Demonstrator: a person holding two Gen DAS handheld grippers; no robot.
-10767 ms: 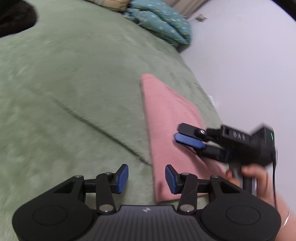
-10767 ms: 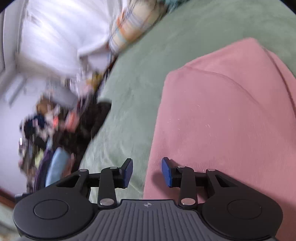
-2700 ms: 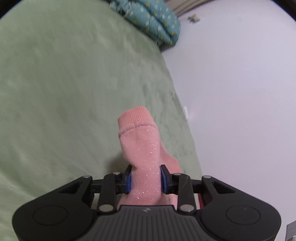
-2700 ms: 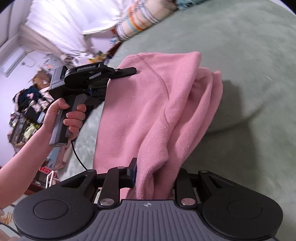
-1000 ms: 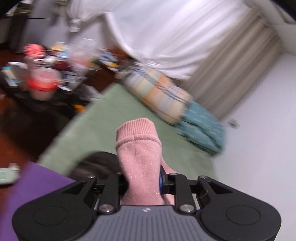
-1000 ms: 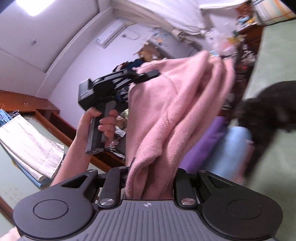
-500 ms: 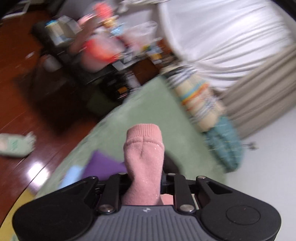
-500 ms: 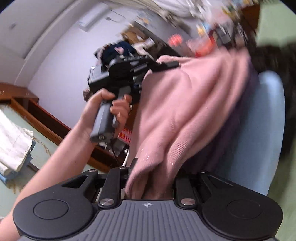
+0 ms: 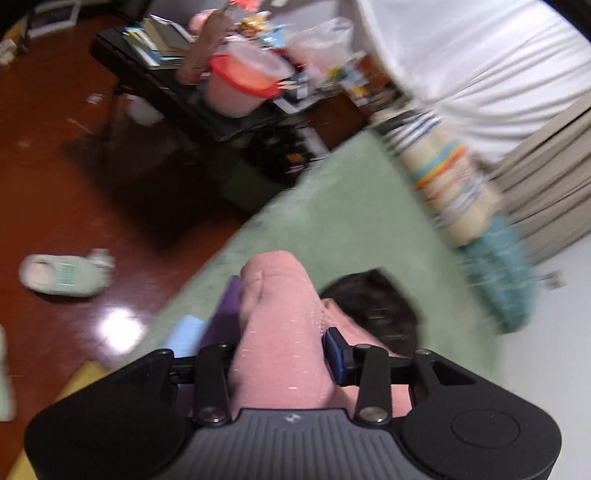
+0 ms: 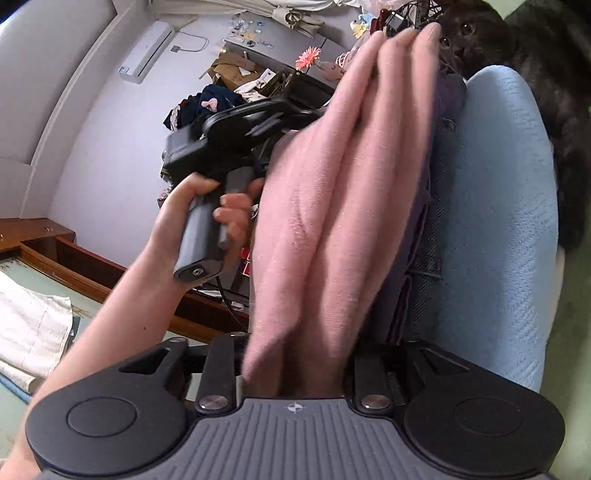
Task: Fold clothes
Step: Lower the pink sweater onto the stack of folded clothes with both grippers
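Observation:
A folded pink garment (image 9: pixel 277 325) runs forward between the fingers of my left gripper (image 9: pixel 280 349), whose jaws are opening; its blue right pad (image 9: pixel 332 354) sits at the cloth's edge. In the right wrist view the same pink garment (image 10: pixel 332 221) lies in long folds over a purple garment (image 10: pixel 421 221) and a light blue folded one (image 10: pixel 491 221). My right gripper (image 10: pixel 293 354) has its jaws opening too, with the pink cloth loose between them. A hand (image 10: pixel 207 206) holds the left gripper's handle at the garment's far side.
A black cat (image 9: pixel 373 310) (image 10: pixel 480 33) lies on the green bed cover (image 9: pixel 351 206) just beyond the stack. The bed's edge drops to a wooden floor with a slipper (image 9: pixel 62 275). A cluttered low table (image 9: pixel 221 81) and striped bedding (image 9: pixel 450 192) stand farther off.
Both grippers have come down with the pink garment, which now rests on the purple and blue clothes. Both pairs of jaws stand wider around the cloth than before.

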